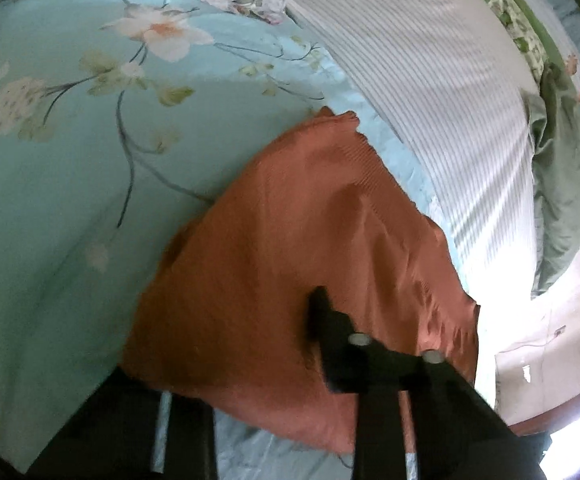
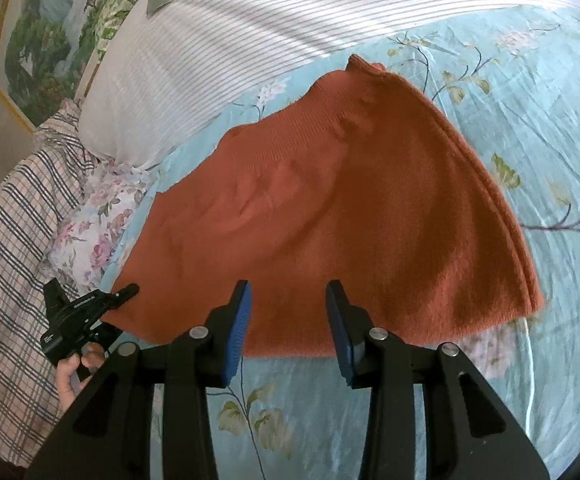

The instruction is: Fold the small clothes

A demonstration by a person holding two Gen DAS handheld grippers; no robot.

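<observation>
Rust-orange knit garment (image 2: 330, 208) spread flat on floral blue bedsheet (image 2: 550, 92), beside striped white pillow (image 2: 229, 40). Right gripper (image 2: 288, 320) hovering at near hem, blue-padded fingers (image 2: 237, 332) apart, holding nothing. Left gripper (image 2: 123, 294) at garment's left corner; fingers half buried in fabric, grip state unclear.

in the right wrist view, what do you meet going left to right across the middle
plaid cloth → floral pillow → orange knit garment → blue floral bedsheet
</observation>
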